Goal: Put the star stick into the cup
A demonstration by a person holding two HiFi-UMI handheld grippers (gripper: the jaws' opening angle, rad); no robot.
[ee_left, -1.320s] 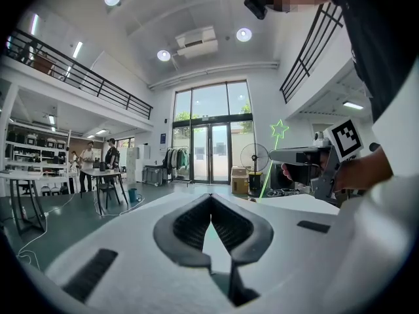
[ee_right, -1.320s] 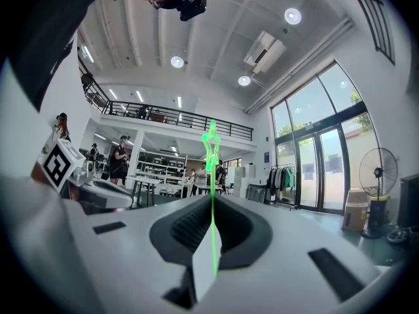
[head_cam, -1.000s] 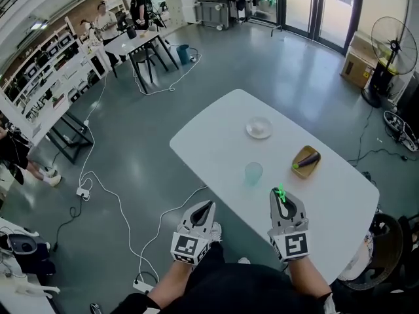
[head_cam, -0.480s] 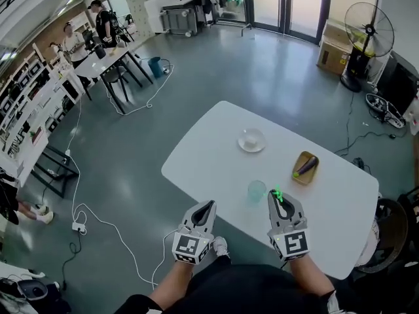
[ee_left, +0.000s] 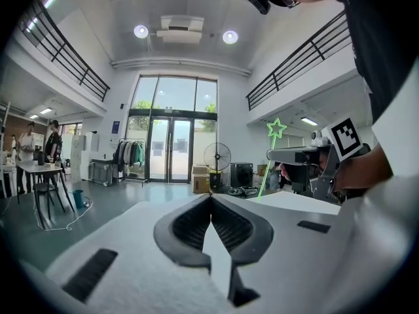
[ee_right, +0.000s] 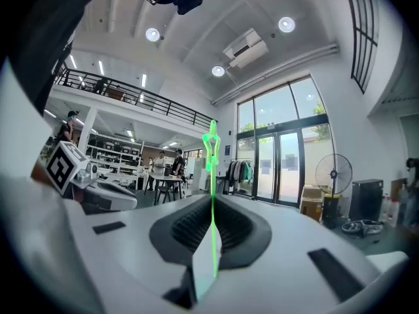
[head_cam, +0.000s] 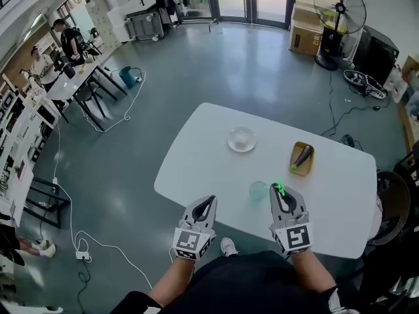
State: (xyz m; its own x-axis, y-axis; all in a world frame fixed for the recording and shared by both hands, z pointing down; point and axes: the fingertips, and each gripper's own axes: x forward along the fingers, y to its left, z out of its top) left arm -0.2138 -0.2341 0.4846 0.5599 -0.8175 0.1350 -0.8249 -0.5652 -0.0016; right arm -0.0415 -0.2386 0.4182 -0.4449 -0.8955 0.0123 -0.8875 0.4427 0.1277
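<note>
My right gripper is shut on the green star stick, whose star end sticks out past the jaw tips. In the right gripper view the stick runs straight up between the closed jaws, star on top. The pale green cup stands upright on the white table, just left of the right gripper's tips. My left gripper hangs shut and holds nothing at the table's near edge. In the left gripper view the star stick and the right gripper show at the right.
A small clear bowl sits mid-table. A yellow tray holding an eggplant lies at the right. A standing fan, boxes and cables lie on the floor beyond; people stand by a far table.
The head view has swung, so the table sits differently in frame. The right gripper with the star stick has come closer to the cup; the left gripper stays shut near the table edge.
</note>
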